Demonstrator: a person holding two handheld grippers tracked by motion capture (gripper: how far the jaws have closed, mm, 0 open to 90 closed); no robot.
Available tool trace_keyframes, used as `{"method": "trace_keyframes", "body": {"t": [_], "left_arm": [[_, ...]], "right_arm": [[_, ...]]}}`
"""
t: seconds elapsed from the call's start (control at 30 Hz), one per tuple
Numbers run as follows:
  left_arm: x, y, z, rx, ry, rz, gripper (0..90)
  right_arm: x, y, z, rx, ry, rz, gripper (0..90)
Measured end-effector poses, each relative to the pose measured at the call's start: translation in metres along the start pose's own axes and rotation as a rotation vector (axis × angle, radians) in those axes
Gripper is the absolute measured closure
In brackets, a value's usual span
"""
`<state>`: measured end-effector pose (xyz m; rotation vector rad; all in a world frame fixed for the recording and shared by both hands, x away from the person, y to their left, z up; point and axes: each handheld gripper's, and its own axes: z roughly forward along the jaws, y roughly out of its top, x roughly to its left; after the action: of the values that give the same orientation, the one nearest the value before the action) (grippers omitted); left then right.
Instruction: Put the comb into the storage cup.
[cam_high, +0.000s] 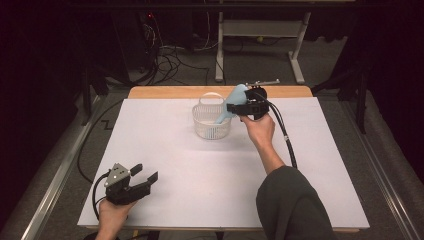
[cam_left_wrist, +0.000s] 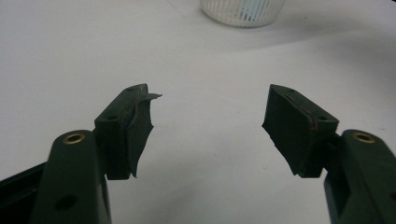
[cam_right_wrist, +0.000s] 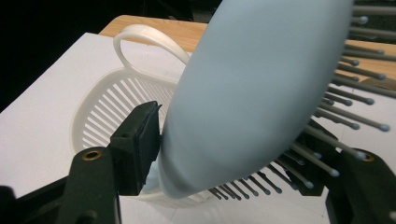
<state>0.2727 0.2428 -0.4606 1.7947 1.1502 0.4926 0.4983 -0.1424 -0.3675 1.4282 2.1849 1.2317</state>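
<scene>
At the near left corner of the white table (cam_high: 165, 150), the left gripper (cam_high: 145, 173) rests low with its jaws wide apart and nothing between them. Farther right, near the far edge, stands a white basket (cam_high: 211, 120). The right gripper (cam_high: 231, 107) is at the basket's right rim, its jaws parted around a light blue hairbrush (cam_high: 231, 102). The brush leans with its handle down inside the basket; the left pad is just beside it, and I cannot tell if the jaws press it.

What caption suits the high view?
Right gripper lowering a pale blue hairbrush handle-first into a white basket.
</scene>
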Motion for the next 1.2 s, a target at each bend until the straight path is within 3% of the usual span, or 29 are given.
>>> {"method": "trace_keyframes", "body": {"t": [0.4, 1.2], "left_arm": [[0.000, 0.000, 0.000, 0.003, -0.001, 0.000, 32.7], [-0.001, 0.000, 0.001, 0.006, -0.003, 0.000, 32.7]], "right_arm": [[-0.004, -0.006, -0.002, 0.002, 0.018, -0.012, 33.4], [-0.008, -0.012, -0.015, -0.015, 0.001, -0.045, 27.7]]}}
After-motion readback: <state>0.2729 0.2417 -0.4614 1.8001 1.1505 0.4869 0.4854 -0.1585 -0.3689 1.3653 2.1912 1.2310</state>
